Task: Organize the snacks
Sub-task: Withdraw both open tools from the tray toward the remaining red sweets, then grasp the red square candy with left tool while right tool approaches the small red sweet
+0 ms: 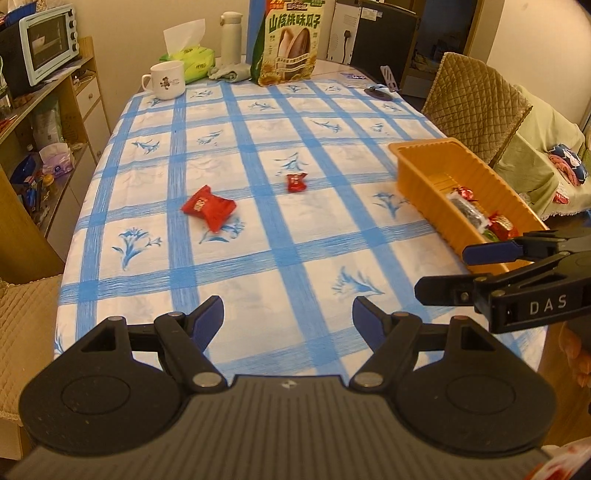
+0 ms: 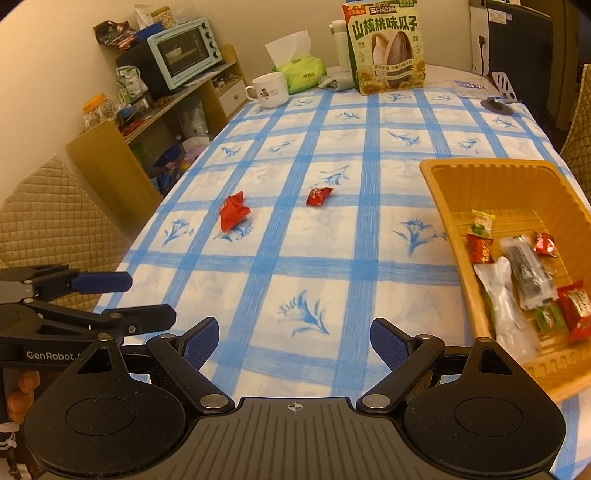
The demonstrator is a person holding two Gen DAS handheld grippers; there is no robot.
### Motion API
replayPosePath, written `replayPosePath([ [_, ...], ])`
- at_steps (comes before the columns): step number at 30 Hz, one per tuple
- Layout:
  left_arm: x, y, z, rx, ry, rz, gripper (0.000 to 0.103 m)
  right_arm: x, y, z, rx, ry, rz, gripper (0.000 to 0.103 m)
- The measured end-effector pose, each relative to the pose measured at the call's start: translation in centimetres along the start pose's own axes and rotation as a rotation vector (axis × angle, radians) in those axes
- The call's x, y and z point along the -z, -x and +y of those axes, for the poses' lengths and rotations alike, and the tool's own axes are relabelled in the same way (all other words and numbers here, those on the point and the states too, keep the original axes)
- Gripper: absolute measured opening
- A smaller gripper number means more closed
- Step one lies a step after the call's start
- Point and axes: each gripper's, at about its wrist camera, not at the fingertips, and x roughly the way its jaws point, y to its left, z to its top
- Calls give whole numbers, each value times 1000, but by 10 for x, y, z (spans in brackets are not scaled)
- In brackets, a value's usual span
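Observation:
Two red wrapped snacks lie on the blue-checked tablecloth: a larger one point(image 1: 209, 207) point(image 2: 232, 213) at the left and a smaller one point(image 1: 296, 181) point(image 2: 318, 195) further in. An orange tray point(image 1: 417, 151) point(image 2: 461, 273) at the right holds several wrapped snacks. My left gripper point(image 1: 288, 319) is open and empty, low over the near table, well short of both snacks. My right gripper point(image 2: 293, 338) is open and empty, just left of the tray. Each gripper shows in the other's view: the right one point(image 1: 443, 271), the left one point(image 2: 147, 299).
A big sunflower-seed bag point(image 1: 290, 42) point(image 2: 386, 48), a white mug point(image 1: 166, 79) point(image 2: 267, 89), a tissue pack point(image 1: 190, 59), a thermos point(image 1: 231, 35) and a small black disc point(image 1: 378, 92) stand at the far end. Shelves with a toaster oven point(image 1: 46, 42) stand left; quilted chairs point(image 1: 474, 99) flank the table.

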Motion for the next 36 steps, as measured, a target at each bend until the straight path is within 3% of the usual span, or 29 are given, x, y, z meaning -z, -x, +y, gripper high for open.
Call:
replayPosePath([
  [16, -27, -54, 47, 28, -15, 13, 73, -27, -51, 8, 67, -59, -31, 89],
  [18, -31, -64, 51, 21, -14, 16, 66, -30, -56, 7, 76, -62, -35, 89],
  [36, -75, -130, 73, 23, 14, 18, 66, -62, -89, -4, 142, -81, -39, 89],
])
